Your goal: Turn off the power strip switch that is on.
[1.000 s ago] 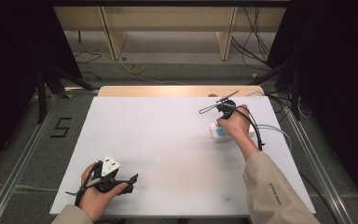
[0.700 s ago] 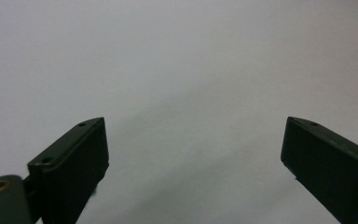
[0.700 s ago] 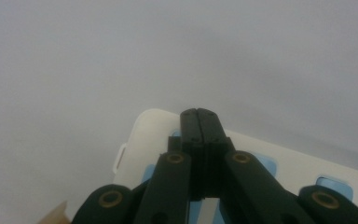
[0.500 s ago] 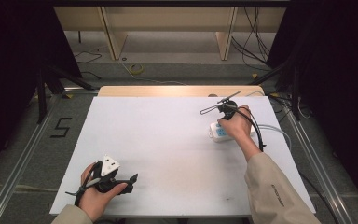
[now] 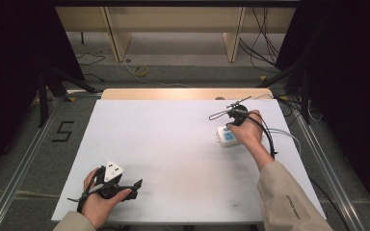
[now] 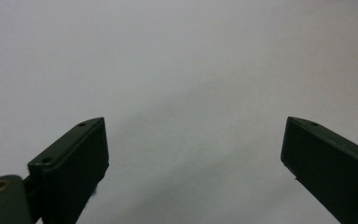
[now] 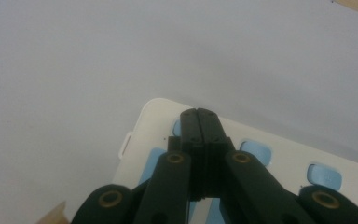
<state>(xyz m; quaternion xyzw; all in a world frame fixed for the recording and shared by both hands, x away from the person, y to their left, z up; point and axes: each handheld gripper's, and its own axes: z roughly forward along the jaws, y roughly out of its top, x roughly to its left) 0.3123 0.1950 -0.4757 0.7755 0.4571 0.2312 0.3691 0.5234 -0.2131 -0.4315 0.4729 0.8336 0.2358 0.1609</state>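
Table top (image 5: 173, 139): smooth, matt white sheet.
Far table edge (image 5: 183, 93): pale wood.
Device (image 7: 279, 158): glossy white plastic, light-blue buttons.
Right gripper (image 7: 199, 114): matt black plastic, brass-coloured rivets.
Sleeve (image 5: 289, 202): beige cloth.

A small white device (image 5: 225, 136) lay flat on the white desk (image 5: 173, 154), toward its right side and nearer the far edge than the near one. It was a rounded rectangular box with a blue panel on its top face and several pale blue buttons (image 7: 255, 150). In the right gripper view its rounded corner showed a small tab on one side edge. A hand covered its right part in the high view.
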